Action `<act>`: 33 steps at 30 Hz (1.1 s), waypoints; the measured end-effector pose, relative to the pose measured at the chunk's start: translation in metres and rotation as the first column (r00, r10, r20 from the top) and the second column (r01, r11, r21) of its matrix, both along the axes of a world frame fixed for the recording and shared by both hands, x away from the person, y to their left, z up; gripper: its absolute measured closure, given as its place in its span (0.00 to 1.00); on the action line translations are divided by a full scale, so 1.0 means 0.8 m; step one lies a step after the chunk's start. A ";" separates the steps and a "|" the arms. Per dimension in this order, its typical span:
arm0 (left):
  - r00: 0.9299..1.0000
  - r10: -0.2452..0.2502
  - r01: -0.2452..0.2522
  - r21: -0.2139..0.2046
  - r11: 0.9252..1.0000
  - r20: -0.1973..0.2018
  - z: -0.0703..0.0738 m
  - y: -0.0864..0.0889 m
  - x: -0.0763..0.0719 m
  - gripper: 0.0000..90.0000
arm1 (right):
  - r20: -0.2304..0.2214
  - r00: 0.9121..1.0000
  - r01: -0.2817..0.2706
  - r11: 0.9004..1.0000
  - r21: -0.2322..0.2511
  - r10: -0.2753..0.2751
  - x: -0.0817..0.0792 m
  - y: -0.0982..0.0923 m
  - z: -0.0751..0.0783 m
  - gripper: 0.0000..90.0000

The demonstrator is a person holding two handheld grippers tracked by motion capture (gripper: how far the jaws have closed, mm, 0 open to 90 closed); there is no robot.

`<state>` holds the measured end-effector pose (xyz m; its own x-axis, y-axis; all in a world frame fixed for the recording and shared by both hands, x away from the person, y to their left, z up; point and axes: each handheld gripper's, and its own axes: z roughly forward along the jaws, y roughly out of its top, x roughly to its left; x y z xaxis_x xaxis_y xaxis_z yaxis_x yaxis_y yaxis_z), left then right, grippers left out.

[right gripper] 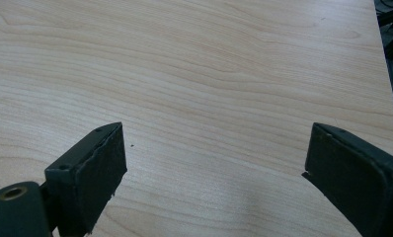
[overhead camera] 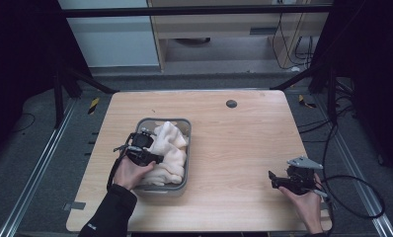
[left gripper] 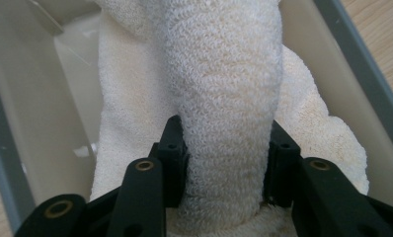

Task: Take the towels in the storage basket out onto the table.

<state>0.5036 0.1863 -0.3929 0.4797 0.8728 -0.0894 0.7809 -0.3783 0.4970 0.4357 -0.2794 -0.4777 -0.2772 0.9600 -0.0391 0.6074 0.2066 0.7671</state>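
towel fold pinched between left jaws (in bin).

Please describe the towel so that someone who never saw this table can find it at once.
On the left half of the wooden table stands a grey bin. The cream terry towel lies bunched inside it, one fold pinched by the left hand-held gripper; it is the table's sole soft thing.

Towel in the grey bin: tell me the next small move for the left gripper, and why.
Probably lift straight up. The left gripper has its fingers pinched on a fold of the towel, while most of the cloth lies bunched inside the bin. A short rise would show whether the fold holds and start drawing the rest clear of the walls. The right gripper is open over bare table.
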 end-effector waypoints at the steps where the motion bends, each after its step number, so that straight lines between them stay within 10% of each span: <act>1: 1.000 -0.001 0.001 -0.007 1.000 0.008 0.003 0.000 -0.001 0.70 | 0.000 1.000 0.002 1.000 0.002 -0.002 0.000 0.000 0.000 0.10; 33: 0.980 -0.042 0.059 -0.084 0.995 0.194 0.121 0.008 -0.022 0.78 | 0.002 1.000 -0.001 1.000 0.012 0.001 -0.001 0.000 0.001 0.10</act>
<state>0.4859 0.1927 -0.2963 0.5384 0.8400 -0.0671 0.6488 -0.3624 0.6691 0.4353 -0.2796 -0.4771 -0.2784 0.9601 -0.0281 0.6058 0.1982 0.7705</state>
